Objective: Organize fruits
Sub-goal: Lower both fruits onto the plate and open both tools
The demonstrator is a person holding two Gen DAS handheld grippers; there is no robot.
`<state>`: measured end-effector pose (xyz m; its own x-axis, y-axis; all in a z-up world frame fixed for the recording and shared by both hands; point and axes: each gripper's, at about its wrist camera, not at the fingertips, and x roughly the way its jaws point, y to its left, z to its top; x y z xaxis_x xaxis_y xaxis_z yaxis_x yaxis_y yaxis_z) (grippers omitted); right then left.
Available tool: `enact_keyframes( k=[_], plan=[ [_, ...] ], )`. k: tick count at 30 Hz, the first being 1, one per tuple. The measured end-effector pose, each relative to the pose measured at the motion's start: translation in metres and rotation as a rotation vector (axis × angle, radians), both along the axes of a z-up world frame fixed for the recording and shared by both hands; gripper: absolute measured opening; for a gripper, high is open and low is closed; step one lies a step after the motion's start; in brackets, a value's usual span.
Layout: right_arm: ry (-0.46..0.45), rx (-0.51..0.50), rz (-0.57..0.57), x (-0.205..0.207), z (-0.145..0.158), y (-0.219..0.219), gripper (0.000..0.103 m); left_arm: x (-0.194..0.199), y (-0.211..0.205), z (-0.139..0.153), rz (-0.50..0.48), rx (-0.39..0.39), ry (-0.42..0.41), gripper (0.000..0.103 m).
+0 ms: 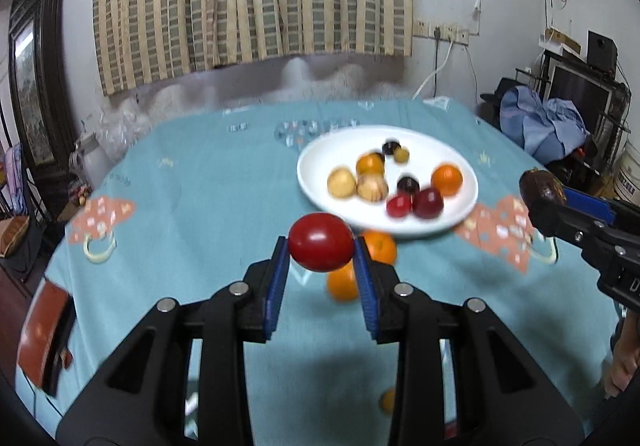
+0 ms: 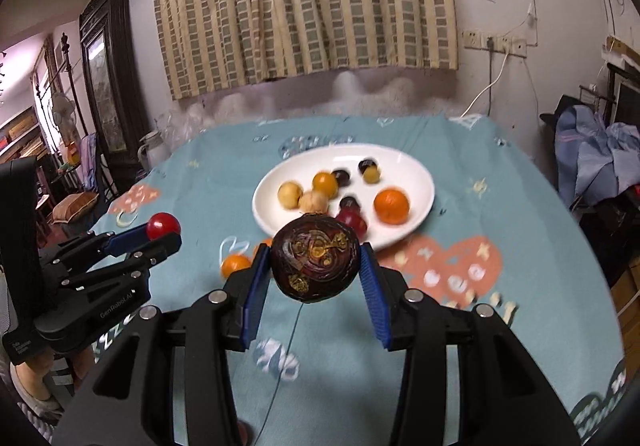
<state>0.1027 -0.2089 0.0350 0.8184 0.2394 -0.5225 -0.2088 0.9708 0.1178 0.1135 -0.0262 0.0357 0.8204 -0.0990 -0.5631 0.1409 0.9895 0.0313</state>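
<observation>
My left gripper (image 1: 321,246) is shut on a red fruit (image 1: 320,241) and holds it above the teal tablecloth, short of the white plate (image 1: 320,182). My right gripper (image 2: 314,266) is shut on a dark purple-brown fruit (image 2: 315,258), also raised in front of the plate (image 2: 272,218). The plate holds several fruits: oranges, yellow, red and dark ones. Two oranges (image 1: 380,246) (image 1: 342,284) lie on the cloth beside the plate's near edge. The right gripper shows in the left wrist view (image 1: 544,202), and the left gripper in the right wrist view (image 2: 162,232).
The round table (image 1: 180,206) is covered by a teal cloth with pink patches. A small orange fruit (image 1: 387,400) lies near the front edge. A red-brown chair (image 1: 40,342) stands at the left. Curtains and clutter are behind and to the right.
</observation>
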Motion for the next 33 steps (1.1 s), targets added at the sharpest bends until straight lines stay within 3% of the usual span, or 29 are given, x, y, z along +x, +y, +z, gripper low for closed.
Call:
enact_keyframes(
  k=[5,10,30,31,33],
  plan=[
    [-0.04,0.022,-0.027,0.024,0.023,-0.008,0.045,0.024,-0.007,0.019,-0.004,-0.021,-0.027,0.033],
    [-0.046,0.046,-0.051,0.053,0.027,-0.011,0.045,0.051,-0.014,0.021,-0.005,-0.037,-0.027,0.033],
    [0.112,0.063,-0.099,0.154,-0.045,-0.023,0.045,0.157,-0.048,-0.036,-0.059,-0.061,0.102,0.033],
    [0.122,0.076,-0.078,0.159,-0.047,-0.022,0.045,0.16,-0.048,-0.041,-0.064,-0.065,0.116,0.034],
    [0.132,0.101,-0.074,0.162,-0.05,-0.023,0.053,0.163,-0.047,-0.047,-0.066,-0.072,0.131,0.046]
  ],
)
